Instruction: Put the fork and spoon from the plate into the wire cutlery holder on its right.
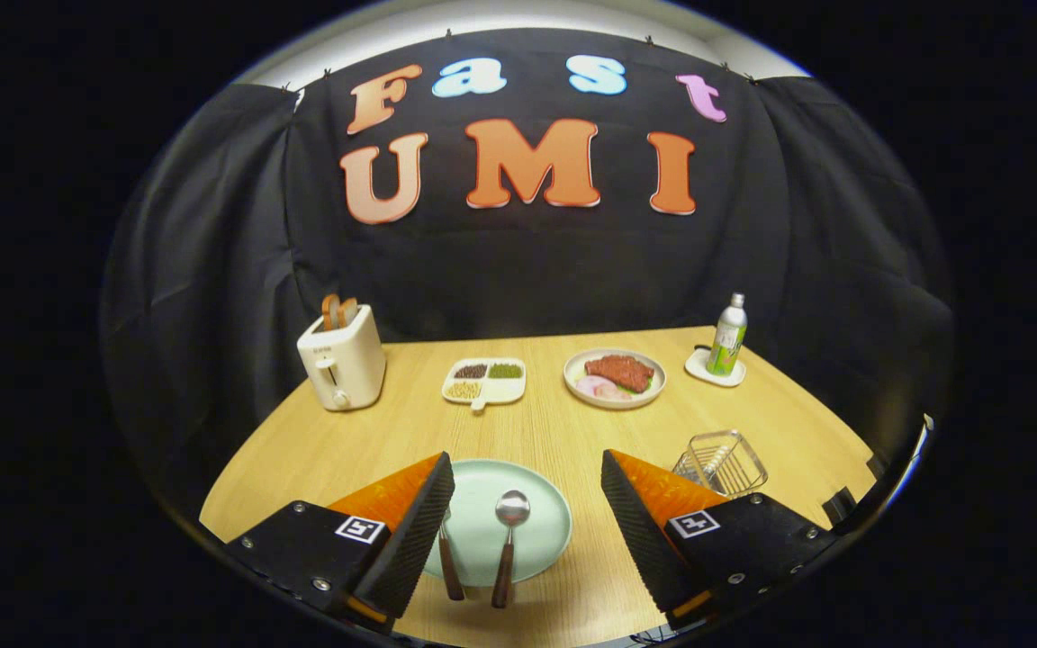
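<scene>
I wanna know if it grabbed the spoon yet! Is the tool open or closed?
Tool: open and holding nothing; the spoon lies on the plate between its fingers.

Bench [554,432]: light wood, fine straight grain. Plate [545,531]: pale mint green. Spoon [508,540]: silver bowl, brown wooden handle. Fork [449,562]: same brown handle. Cutlery holder [721,463]: silver wire. Toaster [341,360]: cream white, brown toast in it. Divided dish [485,381]: white, with dark brown, green, yellow fillings. Bottle [728,337]: silver with green label. Booth wall: black cloth.
</scene>
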Demonstrator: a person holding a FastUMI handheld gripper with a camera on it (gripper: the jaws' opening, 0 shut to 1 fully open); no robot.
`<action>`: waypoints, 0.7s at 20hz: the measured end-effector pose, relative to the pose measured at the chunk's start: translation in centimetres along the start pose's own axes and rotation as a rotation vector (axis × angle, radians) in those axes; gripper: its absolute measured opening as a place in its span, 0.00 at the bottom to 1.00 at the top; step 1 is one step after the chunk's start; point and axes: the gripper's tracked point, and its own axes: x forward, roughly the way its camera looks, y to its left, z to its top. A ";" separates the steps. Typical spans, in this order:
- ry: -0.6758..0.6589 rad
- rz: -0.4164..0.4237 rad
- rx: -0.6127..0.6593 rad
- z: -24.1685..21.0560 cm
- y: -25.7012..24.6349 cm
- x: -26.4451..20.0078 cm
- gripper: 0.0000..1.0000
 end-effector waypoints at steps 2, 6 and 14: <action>0.047 -0.008 -0.010 -2.4 -0.1 1.3 0.98; 0.109 0.005 -0.058 -6.4 0.2 3.2 0.94; 0.233 0.027 -0.104 -11.6 1.3 4.4 0.80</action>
